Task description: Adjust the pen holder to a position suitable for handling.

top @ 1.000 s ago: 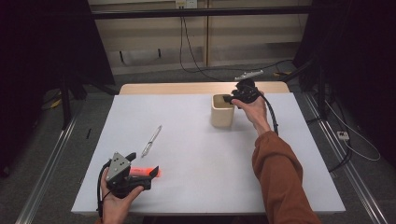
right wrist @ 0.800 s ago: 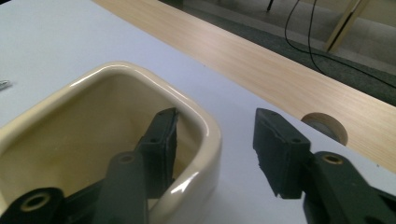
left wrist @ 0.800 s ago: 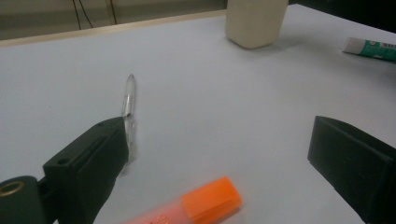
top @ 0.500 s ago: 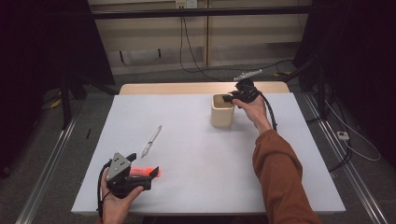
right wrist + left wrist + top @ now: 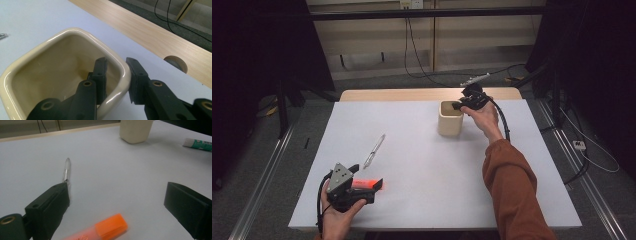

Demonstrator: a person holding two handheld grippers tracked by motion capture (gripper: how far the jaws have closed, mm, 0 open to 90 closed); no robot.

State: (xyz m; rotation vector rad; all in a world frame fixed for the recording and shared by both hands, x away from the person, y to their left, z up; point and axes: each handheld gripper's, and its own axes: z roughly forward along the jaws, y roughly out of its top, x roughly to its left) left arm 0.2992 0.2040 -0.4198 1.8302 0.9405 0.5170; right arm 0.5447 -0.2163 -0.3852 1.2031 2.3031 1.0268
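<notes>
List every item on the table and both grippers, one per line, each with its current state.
Cream cup: upright, empty, rim wall clamped.
Right gripper: shut on the cup wall, one jaw inside, one outside.
Left gripper: open, holding nothing.
Orange highlighter: capped, lying flat between the left jaws.
Clear pen: lying flat, untouched.
Green-and-white tube: lying flat.

You have a clear pen [image 5: 374, 150] lying flat on the white table [image 5: 422, 200], left of the table's middle. A green-and-white tube [image 5: 197, 144] also lies on the table. A wooden strip [image 5: 387, 95] borders the table's far edge. Black cables [image 5: 414, 55] trail across the floor beyond the table.
</notes>
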